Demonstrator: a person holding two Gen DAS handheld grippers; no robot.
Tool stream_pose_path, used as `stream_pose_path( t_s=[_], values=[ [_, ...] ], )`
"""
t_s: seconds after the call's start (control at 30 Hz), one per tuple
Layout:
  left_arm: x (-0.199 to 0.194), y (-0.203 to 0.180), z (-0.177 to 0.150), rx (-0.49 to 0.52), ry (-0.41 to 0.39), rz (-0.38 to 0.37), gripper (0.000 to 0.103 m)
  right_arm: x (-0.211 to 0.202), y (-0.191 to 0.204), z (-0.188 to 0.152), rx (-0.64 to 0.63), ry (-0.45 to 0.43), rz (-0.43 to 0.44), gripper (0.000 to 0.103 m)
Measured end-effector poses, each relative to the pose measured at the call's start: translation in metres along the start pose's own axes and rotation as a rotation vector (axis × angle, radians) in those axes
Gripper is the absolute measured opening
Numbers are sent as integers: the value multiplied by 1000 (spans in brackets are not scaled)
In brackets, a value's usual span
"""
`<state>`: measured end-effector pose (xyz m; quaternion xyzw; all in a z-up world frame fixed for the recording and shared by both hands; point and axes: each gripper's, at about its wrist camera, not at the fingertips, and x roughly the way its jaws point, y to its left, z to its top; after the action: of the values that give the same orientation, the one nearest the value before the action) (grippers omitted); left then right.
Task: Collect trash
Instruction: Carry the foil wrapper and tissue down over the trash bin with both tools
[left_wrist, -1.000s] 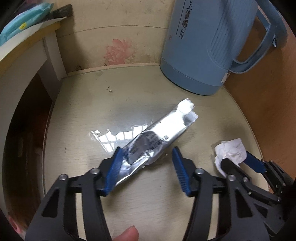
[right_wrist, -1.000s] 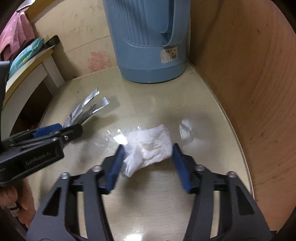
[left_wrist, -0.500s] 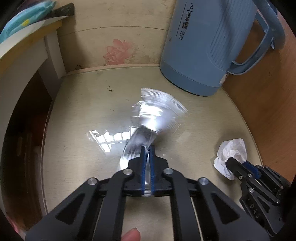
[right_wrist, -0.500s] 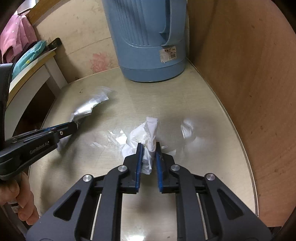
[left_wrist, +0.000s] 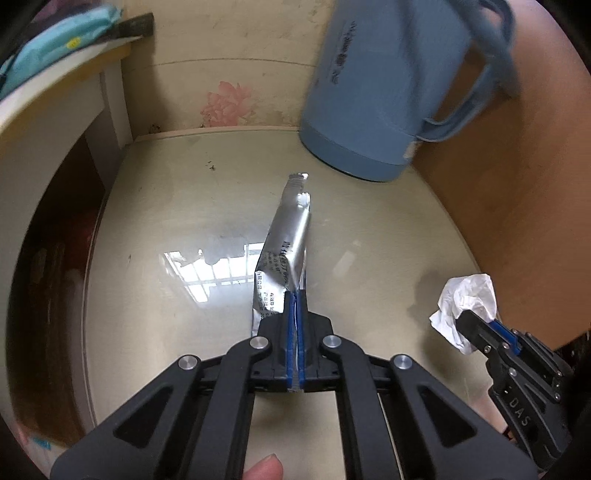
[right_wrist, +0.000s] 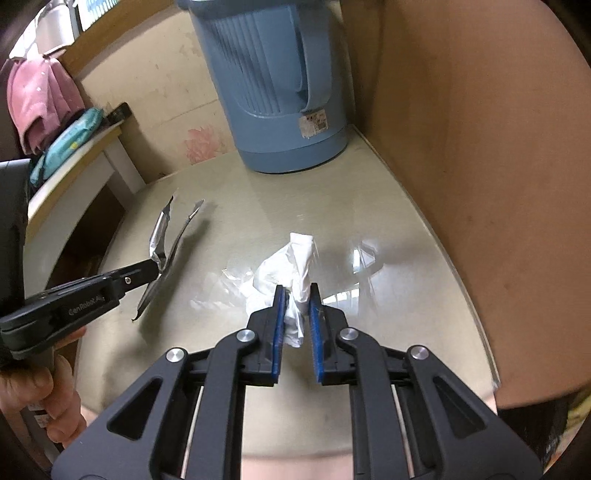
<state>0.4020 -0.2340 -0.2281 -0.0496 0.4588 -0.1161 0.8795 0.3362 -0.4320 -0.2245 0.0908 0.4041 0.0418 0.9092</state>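
Foil wrapper (left_wrist: 286, 247) left of tissue (left_wrist: 467, 299), jug (left_wrist: 384, 92) behind both on table (left_wrist: 166, 221)

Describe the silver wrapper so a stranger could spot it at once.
Start at the big blue jug at the back of the glossy table. In front of it, the left gripper is clamped on a long foil wrapper. Unlike the crumpled white tissue nearby, it is shiny, flat and printed.
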Motion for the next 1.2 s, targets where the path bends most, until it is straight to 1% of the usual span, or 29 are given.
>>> stream_pose_path(
  t_s=[0.13, 0.33, 0.4, 0.5, 0.7, 0.77, 0.87, 1.1, 1.2],
  values=[
    [-26, -8, -12, 7, 0, -22, 1, -29, 2, -8, 7, -11, -6, 13],
    [-75, -24, -35, 30, -15, -55, 1, -85, 11, -17, 12, -50, -5, 13],
    [-92, -27, -43, 34, -18, -64, 1, -107, 20, -24, 9, -63, -2, 13],
    [-120, -30, -58, 38, -22, -82, 1, -136, 33, -37, 6, -79, 4, 13],
    [-180, -32, -103, 42, -30, -99, 1, -187, 62, -75, 2, -95, 22, 13],
    [-193, -29, -110, 43, -36, -97, 1, -203, 71, -88, 2, -101, 28, 13],
    [-220, -22, -132, 45, -47, -92, 1, -225, 86, -108, -3, -106, 36, 13],
    [-272, 11, -197, 27, -64, -76, 1, -270, 136, -161, -49, -117, 66, 13],
    [-287, 31, -226, 13, -64, -63, 1, -279, 160, -186, -70, -110, 84, 13]
  ],
)
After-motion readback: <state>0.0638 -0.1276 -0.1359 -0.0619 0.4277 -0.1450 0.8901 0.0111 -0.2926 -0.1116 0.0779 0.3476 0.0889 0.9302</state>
